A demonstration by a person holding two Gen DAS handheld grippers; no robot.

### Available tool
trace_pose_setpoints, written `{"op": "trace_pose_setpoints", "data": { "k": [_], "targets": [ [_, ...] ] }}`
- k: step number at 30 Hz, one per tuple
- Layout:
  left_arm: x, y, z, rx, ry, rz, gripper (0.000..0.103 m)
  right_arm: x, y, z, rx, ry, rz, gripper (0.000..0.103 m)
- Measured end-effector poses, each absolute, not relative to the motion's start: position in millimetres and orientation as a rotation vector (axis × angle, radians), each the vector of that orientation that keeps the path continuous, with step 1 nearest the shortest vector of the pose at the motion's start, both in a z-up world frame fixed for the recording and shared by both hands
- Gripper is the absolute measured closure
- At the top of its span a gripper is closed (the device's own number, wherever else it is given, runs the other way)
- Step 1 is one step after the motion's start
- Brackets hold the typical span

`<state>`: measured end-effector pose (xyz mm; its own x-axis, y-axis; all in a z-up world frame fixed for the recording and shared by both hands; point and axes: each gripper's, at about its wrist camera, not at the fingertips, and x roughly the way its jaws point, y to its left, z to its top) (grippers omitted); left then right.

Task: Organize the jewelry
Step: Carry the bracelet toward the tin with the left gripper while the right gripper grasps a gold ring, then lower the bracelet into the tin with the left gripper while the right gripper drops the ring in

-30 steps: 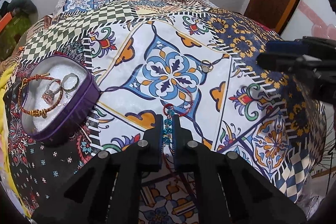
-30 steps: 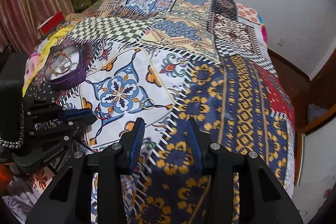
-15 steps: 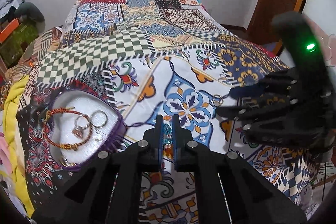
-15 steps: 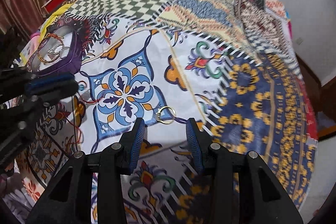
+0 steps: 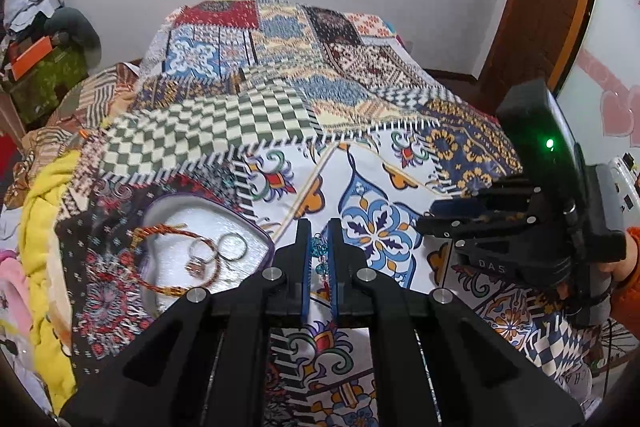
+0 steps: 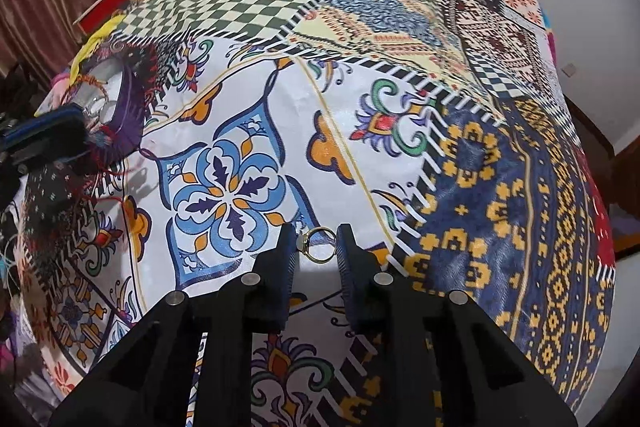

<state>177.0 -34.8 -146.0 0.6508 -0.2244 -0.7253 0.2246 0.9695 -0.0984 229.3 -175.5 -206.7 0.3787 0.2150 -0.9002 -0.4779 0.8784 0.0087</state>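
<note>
Left claw point(image 5: 319, 259): fingers drawn narrow, clamped on a beaded bracelet point(image 5: 319, 251) of teal-blue beads on red cord. The beads stand in a near-vertical run between the pads; loose red cord trails down from the claw in the right wrist view. The claw hangs above the bed just right of the jewelry box point(image 5: 208, 259).

The box is heart-shaped with purple walls and a white lining, and sits on the patchwork bedspread point(image 5: 256, 115). In it lie a red-and-gold braided bangle point(image 5: 160, 259), a plain silver ring point(image 5: 234, 246) and a ring with a pink stone point(image 5: 196, 265), all flat.

Right claw point(image 6: 318, 247): fingers wide apart, straddling a gold ring point(image 6: 318, 245) lying flat on the bedspread. Its pale stone points toward the left finger; whether the two touch cannot be told.
</note>
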Motion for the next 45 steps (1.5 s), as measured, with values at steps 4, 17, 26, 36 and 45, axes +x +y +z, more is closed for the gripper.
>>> {"op": "trace_pose_setpoints", "data": {
  "k": [4, 17, 26, 36, 45],
  "targets": [
    [171.6, -25.3, -125.5, -0.005, 0.775, -0.236, 0.097, 222.5, -178.9, -190.9, -0.246, 1.064, 0.449, 0.084],
    [158.3, 23.2, -67.8, -0.038, 0.629, -0.116, 0.097, 198.7, -142.5, -108.4, -0.225, 0.817, 0.526, 0.084],
    [155.0, 50.4, -64.8, -0.056, 0.612, -0.069, 0.097, 189.7, -95.2, -96.8, -0.227, 0.753, 0.62, 0.084],
    [166.2, 60.9, -99.8, -0.076, 0.693, -0.08, 0.097, 195.5, -64.0, -120.7, -0.242, 0.802, 0.673, 0.084],
    [183.3, 64.7, -132.7, -0.103, 0.76, -0.099, 0.097, 210.6, -50.4, -149.1, -0.254, 0.875, 0.673, 0.084]
  ]
}}
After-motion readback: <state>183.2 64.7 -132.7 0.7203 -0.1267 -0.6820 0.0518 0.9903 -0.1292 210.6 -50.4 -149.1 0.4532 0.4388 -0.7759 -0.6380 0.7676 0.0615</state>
